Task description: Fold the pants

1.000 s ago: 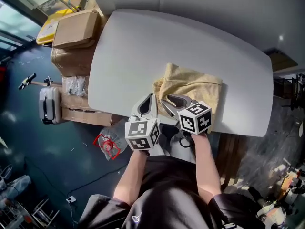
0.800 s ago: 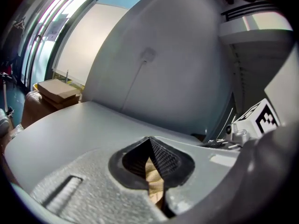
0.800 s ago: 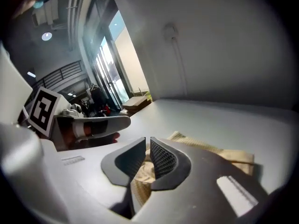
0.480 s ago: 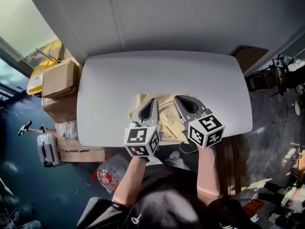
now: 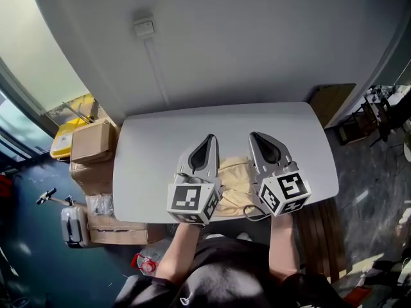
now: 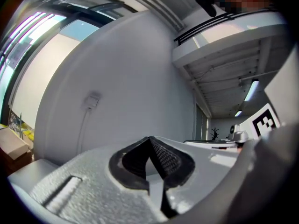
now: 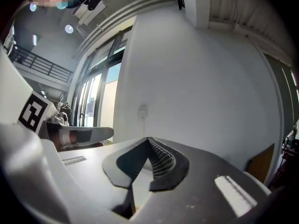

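Observation:
The beige pants [image 5: 236, 179] lie folded in a small heap on the white table [image 5: 154, 153], near its front edge. Both grippers are held up in the air above them and point level at the grey wall. In the head view the left gripper [image 5: 209, 137] hangs over the pants' left side and the right gripper [image 5: 257, 135] over their right side. The left gripper view has its jaws [image 6: 149, 139] meeting at the tip with nothing between them. My right gripper [image 7: 148, 139] is shut and empty too. The grippers hide part of the pants.
Cardboard boxes [image 5: 90, 144] and a yellow crate stand left of the table, with a small suitcase [image 5: 72, 224] on the floor below them. A wall socket [image 5: 144, 26] with a cable sits on the wall ahead. A wooden board [image 5: 331, 100] leans at the right.
Both grippers have risen from the pants on the table to the air above them and now point at the wall. The pants stay on the table.

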A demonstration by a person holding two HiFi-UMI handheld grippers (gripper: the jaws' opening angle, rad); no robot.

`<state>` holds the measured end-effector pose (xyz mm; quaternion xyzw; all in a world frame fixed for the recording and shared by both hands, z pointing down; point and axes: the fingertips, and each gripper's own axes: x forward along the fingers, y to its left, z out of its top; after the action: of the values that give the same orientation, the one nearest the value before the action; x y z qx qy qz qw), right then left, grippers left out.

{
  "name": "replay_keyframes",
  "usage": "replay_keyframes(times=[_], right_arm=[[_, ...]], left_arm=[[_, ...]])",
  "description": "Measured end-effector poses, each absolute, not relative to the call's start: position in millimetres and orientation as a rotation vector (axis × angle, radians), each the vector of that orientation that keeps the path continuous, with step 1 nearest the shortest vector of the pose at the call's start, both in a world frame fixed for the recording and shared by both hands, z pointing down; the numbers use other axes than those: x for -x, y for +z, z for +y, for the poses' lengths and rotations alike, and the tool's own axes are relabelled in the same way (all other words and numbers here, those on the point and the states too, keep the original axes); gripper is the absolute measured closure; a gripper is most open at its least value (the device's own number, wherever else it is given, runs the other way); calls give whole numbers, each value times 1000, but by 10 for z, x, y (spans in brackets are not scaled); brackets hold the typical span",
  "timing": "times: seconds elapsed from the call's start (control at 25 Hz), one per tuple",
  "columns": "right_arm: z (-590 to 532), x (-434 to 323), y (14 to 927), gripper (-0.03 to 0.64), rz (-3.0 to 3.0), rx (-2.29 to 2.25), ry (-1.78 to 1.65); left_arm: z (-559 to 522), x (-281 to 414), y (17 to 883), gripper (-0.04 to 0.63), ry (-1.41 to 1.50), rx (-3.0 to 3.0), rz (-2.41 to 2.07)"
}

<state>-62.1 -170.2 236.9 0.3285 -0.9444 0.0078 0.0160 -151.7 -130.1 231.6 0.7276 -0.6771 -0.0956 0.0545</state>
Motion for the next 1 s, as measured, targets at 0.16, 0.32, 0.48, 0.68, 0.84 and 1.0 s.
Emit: replay_keyframes(times=[0.16, 0.32, 0.48, 0.68, 0.84, 1.0], right_arm=[[-1744, 455, 2172, 614, -2955, -1099, -73], [-1763, 374, 2153, 614, -2965, -1077, -103], [-1775, 332, 2161, 614, -2980, -1049, -110], [-1816, 314, 2209, 614, -2980, -1025, -102], [-1844, 263, 2229, 614, -2981, -1023, -89], [-1865, 248, 2227, 614, -2987, -1012, -94]], left_arm=[[-1262, 1424, 2177, 592, -330, -2259, -2148], [-1316, 1282, 2112, 592, -367, -2265, -2147], [-1364, 1143, 2110, 592, -367, -2282, -2135], [-1412, 1070, 2152, 592, -354, -2274, -2136], [-1429, 1028, 2174, 592, -351, -2256, -2128], [-1451, 1017, 2242, 592, -330, -2250, -2104]])
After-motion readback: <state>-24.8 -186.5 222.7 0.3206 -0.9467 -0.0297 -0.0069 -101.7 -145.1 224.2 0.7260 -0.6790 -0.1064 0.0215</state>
